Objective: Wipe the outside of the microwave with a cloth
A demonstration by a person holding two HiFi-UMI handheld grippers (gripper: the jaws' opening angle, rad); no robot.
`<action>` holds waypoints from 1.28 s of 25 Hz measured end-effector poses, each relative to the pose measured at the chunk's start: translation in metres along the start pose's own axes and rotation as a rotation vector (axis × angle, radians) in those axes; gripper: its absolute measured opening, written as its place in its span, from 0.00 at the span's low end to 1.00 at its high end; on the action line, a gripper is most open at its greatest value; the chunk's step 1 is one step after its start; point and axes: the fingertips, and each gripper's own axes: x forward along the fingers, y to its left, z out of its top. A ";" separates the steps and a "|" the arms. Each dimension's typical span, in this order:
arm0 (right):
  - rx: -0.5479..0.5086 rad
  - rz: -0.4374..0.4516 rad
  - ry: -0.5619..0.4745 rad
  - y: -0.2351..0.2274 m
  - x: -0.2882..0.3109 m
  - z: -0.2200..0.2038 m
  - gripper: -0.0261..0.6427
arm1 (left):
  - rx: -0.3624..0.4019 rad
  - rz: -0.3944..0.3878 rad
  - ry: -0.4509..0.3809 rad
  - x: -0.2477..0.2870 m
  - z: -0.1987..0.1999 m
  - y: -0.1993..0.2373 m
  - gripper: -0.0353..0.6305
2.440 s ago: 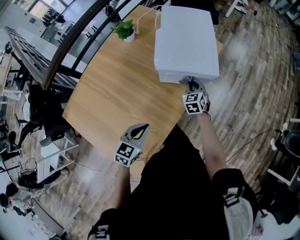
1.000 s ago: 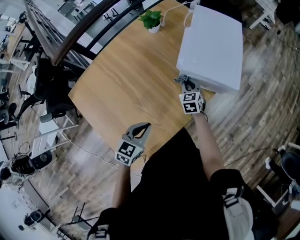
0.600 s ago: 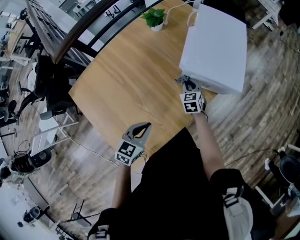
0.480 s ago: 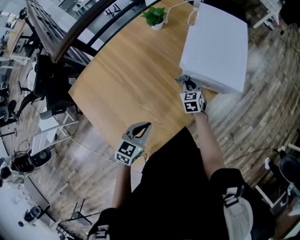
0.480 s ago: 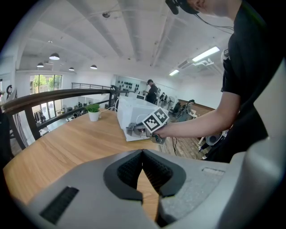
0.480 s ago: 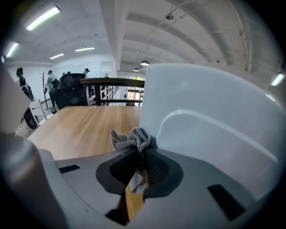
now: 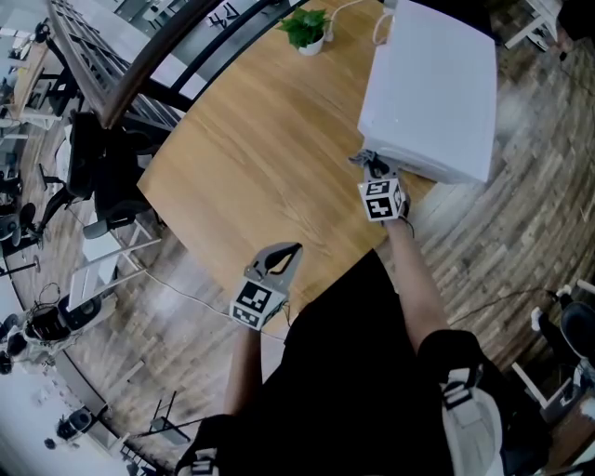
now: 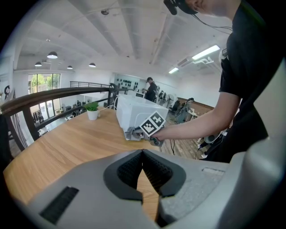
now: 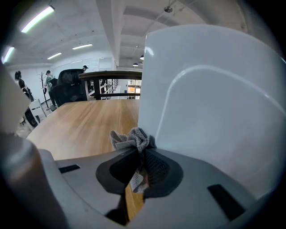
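The white microwave [image 7: 429, 88] stands at the far right of the wooden table [image 7: 260, 149]. In the right gripper view its front face [image 9: 214, 103] fills the right half. My right gripper [image 7: 369, 165] is shut on a grey cloth [image 9: 132, 139], and the cloth bunch touches the microwave's lower left front corner. The cloth [image 7: 365, 162] shows as a small grey wad against the microwave. My left gripper [image 7: 279, 257] is shut with nothing in it, held over the table's near edge. The left gripper view shows the microwave [image 8: 134, 112] and the right gripper [image 8: 132, 133] beyond the shut jaws.
A small potted plant [image 7: 305, 30] stands at the table's far edge, with a white cable [image 7: 358, 11] running behind the microwave. A dark railing [image 7: 139, 79] runs along the left. An office chair [image 7: 88, 177] sits beyond the table. Wooden floor [image 7: 502, 223] lies to the right.
The right gripper with the cloth has stayed at the microwave's lower front corner after shifting left along it. The head view has drifted slightly. The left gripper has held still.
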 end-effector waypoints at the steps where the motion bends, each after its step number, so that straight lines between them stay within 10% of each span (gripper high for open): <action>1: 0.002 0.001 -0.002 0.000 0.002 -0.001 0.09 | 0.004 -0.001 0.001 0.000 0.000 0.000 0.05; 32: 0.261 -0.245 0.074 -0.127 -0.069 -0.097 0.10 | 0.080 -0.091 -0.004 0.022 0.014 -0.021 0.05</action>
